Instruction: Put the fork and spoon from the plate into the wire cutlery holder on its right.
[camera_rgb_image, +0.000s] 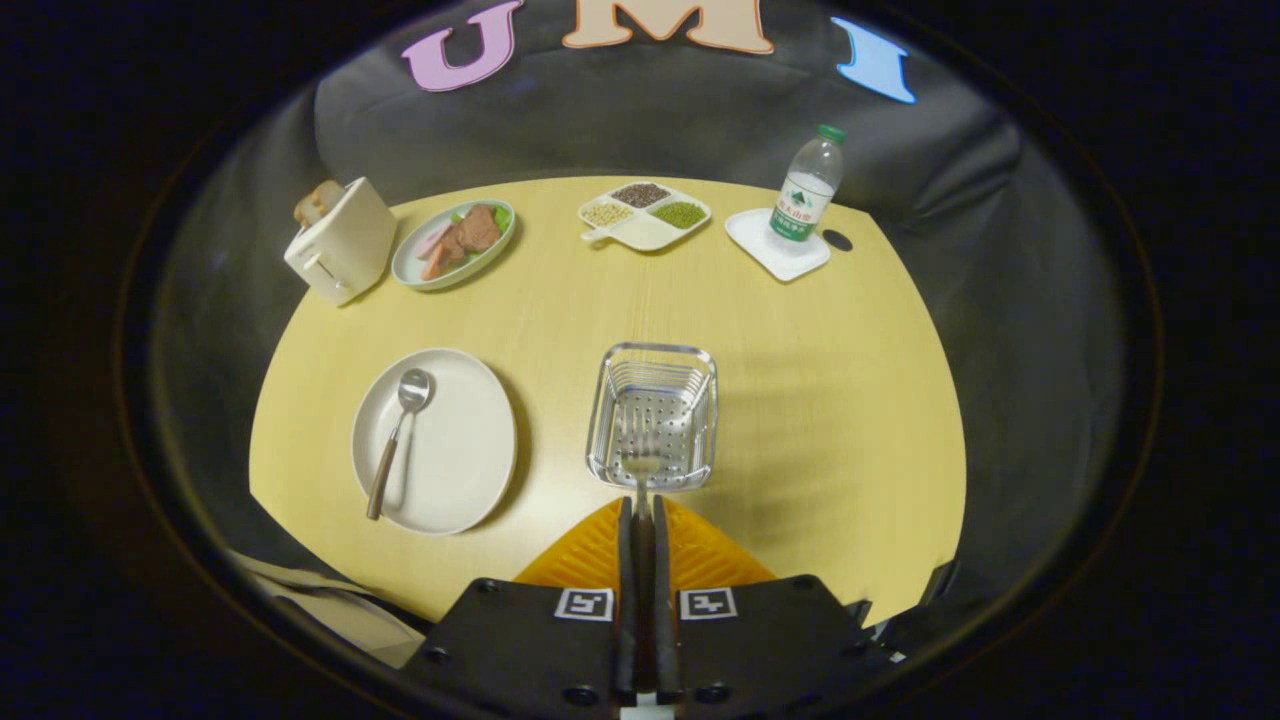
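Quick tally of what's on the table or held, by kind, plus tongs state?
Cutlery: 2, spoon on plate, fork in shut tongs
Plates and trays: 4
Wire holder: 1
Toaster: 1
Bottle: 1
Total: 9

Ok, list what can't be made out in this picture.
- Fork: its handle is hidden between the fingers of the gripper, which are shut on it; whether its head is above or already inside the wire holder is unclear.
- Bottle: label too small to read.
- Divided dish: fillings too small to identify.
- Toaster: the item in its slot is too small and blurred to identify.
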